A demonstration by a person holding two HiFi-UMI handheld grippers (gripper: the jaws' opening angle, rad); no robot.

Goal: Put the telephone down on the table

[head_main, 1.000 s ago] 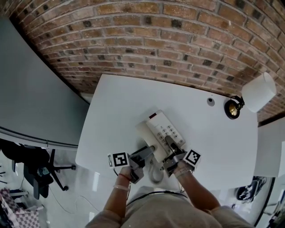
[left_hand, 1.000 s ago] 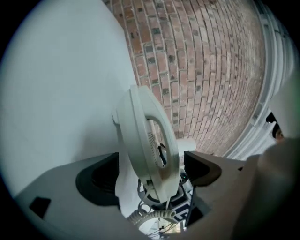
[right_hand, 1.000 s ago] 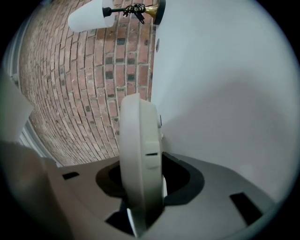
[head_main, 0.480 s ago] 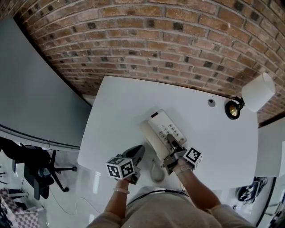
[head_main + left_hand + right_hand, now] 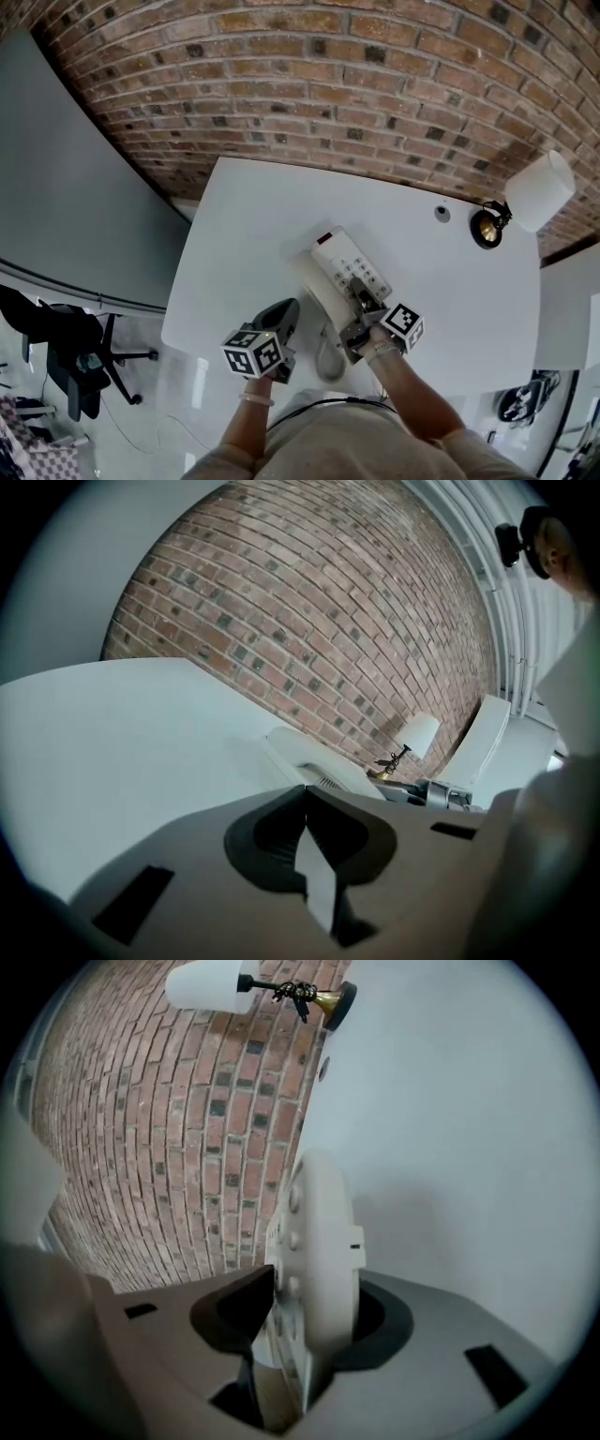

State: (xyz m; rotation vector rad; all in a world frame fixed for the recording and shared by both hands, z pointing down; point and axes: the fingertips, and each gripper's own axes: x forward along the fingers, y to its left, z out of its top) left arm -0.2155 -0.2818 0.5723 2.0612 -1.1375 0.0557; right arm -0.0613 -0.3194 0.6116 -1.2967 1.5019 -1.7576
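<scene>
While the head view alone takes in the whole curved red-brick wall (image 5: 328, 84), the plain grey panel wall (image 5: 75, 187) to its left and the wide white rectangular table (image 5: 253, 216), the two gripper views catch only slices of brick and tabletop. Only the head view shows the black wheeled office chair (image 5: 70, 361) on the floor off the table's left edge. The lamp with a white drum shade and brass base (image 5: 525, 202) stands at the table's far right corner, well apart from the work, and all three views show it.

The cream push-button desk telephone (image 5: 349, 267) lies slantwise towards the table's near edge, between the two grippers. The right gripper view shows what the head view cannot. There the right gripper (image 5: 314, 1288) has the telephone's keypad end edge-on between its fingers, which have just eased a little apart yet press on both faces. Whether the telephone's underside rests fully on the table I cannot tell.

The left gripper (image 5: 305, 794) is just beside the telephone's left side and apart from it. Its fingers have just been closing, and its own view shows them pressed together on nothing.

A pale coiled cord (image 5: 328, 354) loops at the table's near edge between the hands. A small round grey grommet (image 5: 442, 213) sits in the tabletop near the lamp.
</scene>
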